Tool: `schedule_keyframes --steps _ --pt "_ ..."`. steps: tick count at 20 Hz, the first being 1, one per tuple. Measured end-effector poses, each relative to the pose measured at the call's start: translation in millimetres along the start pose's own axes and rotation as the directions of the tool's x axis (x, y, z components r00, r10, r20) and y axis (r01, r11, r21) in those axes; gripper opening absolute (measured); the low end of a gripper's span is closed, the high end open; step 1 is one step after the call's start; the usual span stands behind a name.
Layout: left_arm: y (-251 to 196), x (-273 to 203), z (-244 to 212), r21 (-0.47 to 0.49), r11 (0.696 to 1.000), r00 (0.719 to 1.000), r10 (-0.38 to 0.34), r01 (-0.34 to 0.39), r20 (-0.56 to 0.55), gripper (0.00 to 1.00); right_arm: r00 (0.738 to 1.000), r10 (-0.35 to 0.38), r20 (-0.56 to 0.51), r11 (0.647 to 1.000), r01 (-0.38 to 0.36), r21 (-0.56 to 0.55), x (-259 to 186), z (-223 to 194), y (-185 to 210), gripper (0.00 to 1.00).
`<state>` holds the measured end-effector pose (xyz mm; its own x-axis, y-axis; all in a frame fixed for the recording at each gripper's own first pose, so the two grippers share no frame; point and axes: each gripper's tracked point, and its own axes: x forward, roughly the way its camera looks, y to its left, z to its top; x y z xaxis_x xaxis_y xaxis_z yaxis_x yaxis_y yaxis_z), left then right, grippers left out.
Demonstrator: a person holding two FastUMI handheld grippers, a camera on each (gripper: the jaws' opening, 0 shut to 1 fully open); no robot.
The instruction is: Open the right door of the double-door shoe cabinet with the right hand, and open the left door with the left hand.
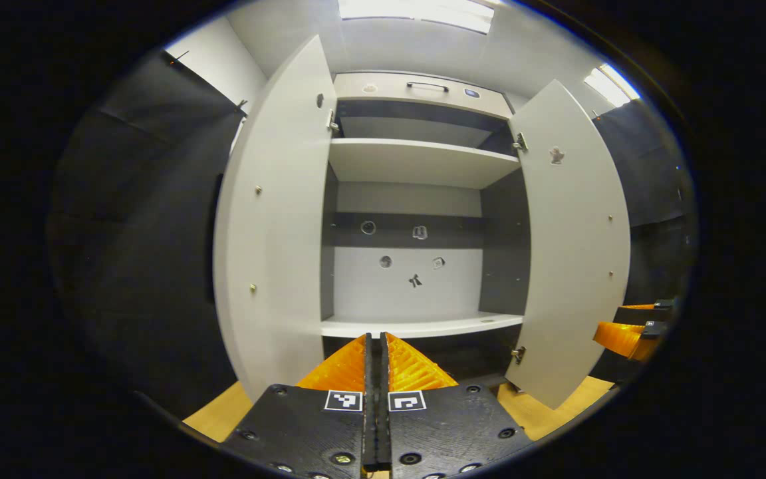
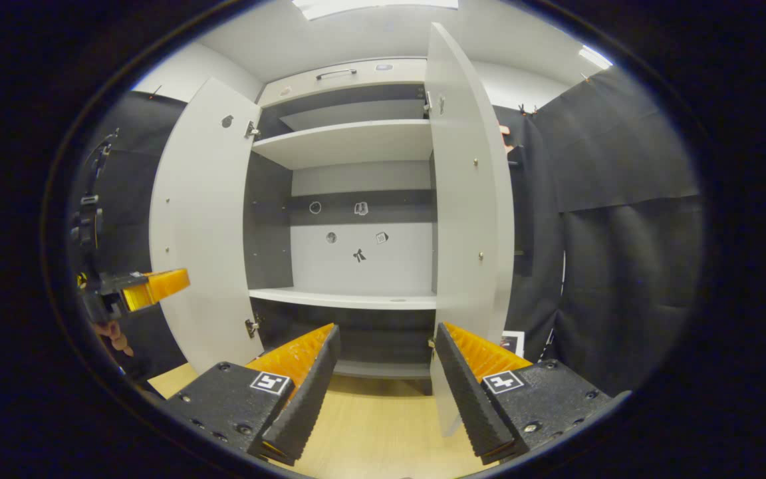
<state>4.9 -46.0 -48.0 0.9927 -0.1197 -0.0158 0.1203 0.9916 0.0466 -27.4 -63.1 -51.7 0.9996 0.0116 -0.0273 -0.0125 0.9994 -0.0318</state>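
Both tall pale-grey flat-panel doors of the double-door shoe cabinet (image 1: 416, 199) stood swung wide, so the opening part of the task looked finished and the step in hand was the backing-away from the cabinet

In the left gripper view the left claw (image 1: 376, 346) had its two fingers pressed flat together with nothing between them, pointing straight at the white lower shelf (image 1: 423, 326) ahead. The left door (image 1: 276, 219) rose just up and to the left of those fingertips, its inner face showing small metal studs. The right door (image 1: 572, 246) stood farther off to the right of the claw, and beyond its outer edge the other tool's fingers peeped in low at the right

In the right gripper view the right claw (image 2: 386, 346) was spread wide and held nothing. The right door (image 2: 473, 199) stood edge-on just above its right finger, near but apart from it as far as could be told. The left door (image 2: 207, 226) lay well to the left of that claw, with the left claw (image 2: 157, 286) beside it low down, a hand (image 2: 114, 336) under it

Inside, the dark back panel (image 2: 363, 207) and white upper shelf (image 2: 350, 143) were bare save for small cut-outs

By my judgement no door needed further pull; the next move called only for drawing both claws back clear of the door edges, without knocking the right door as the spread fingers passed it
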Motion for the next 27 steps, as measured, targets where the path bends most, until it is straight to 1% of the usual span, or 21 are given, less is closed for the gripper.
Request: schedule_keyframes --steps 1,2,3,5,6,7,8,9,10,11,19,20,21,22,23,26,27 --pt "-5.7 0.4 0.2 0.006 1.000 1.000 -0.008 0.008 -0.007 0.00 1.000 -0.011 0.007 1.000 0.011 -0.001 -1.8 0.6 -2.5 0.87" --pt "-6.5 2.3 -3.5 0.015 1.000 1.000 -0.007 0.007 -0.011 0.15 1.000 -0.018 0.012 1.000 0.018 0.001 -3.3 1.0 -4.6 0.90" --pt "-10.2 3.5 -3.7 0.022 1.000 1.000 -0.008 0.008 -0.008 0.34 1.000 -0.021 0.013 1.000 0.021 0.003 -3.7 0.3 -5.3 0.91" --pt "-15.2 3.7 -2.2 0.019 1.000 1.000 -0.020 0.020 0.003 0.34 1.000 -0.028 0.011 1.000 0.028 0.009 -4.3 -0.3 -8.4 0.91" --pt "-19.4 2.9 -1.6 0.012 0.999 0.999 -0.033 0.033 0.004 0.53 0.999 -0.030 0.010 0.999 0.030 0.013 -4.5 -0.6 -9.5 0.91" --pt "-18.8 2.4 -1.5 0.007 1.000 1.000 -0.024 0.024 0.010 0.71 1.000 -0.031 0.007 0.999 0.030 0.016 -4.2 -1.4 -9.7 0.91" --pt "-18.0 1.8 -0.3 0.006 1.000 1.000 -0.020 0.020 0.010 0.90 1.000 -0.030 0.005 0.999 0.030 0.018 -4.1 -2.2 -9.4 0.88" --pt "-17.8 2.7 -1.9 0.005 1.000 1.000 -0.017 0.017 0.007 0.98 1.000 -0.029 0.002 0.999 0.028 0.021 -4.4 -3.6 -8.7 0.88" --pt "-17.4 2.9 -3.3 0.004 1.000 1.000 -0.015 0.015 0.002 0.98 1.000 -0.026 0.001 0.999 0.026 0.022 -4.3 -3.2 -8.5 0.88" --pt "-17.1 2.0 -3.8 0.003 1.000 1.000 -0.013 0.013 -0.002 0.98 1.000 -0.026 0.001 0.999 0.026 0.023 -4.4 -3.5 -8.0 0.91" --pt "-7.5 -0.3 -2.8 -0.010 1.000 1.000 0.007 -0.007 0.007 0.98 1.000 -0.026 -0.006 0.999 0.026 0.027 -4.3 -6.0 -7.7 0.91" --pt "-6.9 -0.2 -2.3 -0.009 1.000 1.000 0.009 -0.009 0.007 0.98 1.000 -0.027 -0.004 0.999 0.027 0.028 -4.3 -5.6 -8.2 0.88" --pt "-5.7 -0.7 -1.9 -0.007 1.000 1.000 0.013 -0.013 0.008 0.97 1.000 -0.028 -0.003 0.999 0.028 0.028 -4.9 -5.5 -8.2 0.91" --pt "-5.1 -1.2 -1.4 -0.005 1.000 1.000 0.013 -0.013 0.010 1.00 1.000 -0.029 -0.002 0.999 0.029 0.027 -5.1 -4.4 -7.9 0.91" --pt "-4.3 -2.0 -0.5 -0.004 1.000 1.000 0.016 -0.016 0.012 0.97 1.000 -0.030 0.001 0.999 0.030 0.026 -5.4 -4.6 -7.9 0.90" --pt "-3.5 -1.0 0.0 -0.002 1.000 1.000 0.014 -0.014 0.016 0.97 1.000 -0.025 0.004 0.999 0.025 0.025 -5.7 -4.5 -6.8 0.90" --pt "-3.3 -1.1 -0.2 0.001 1.000 1.000 0.015 -0.015 0.015 0.97 1.000 -0.022 0.003 0.999 0.022 0.024 -5.4 -5.6 -6.7 0.88"
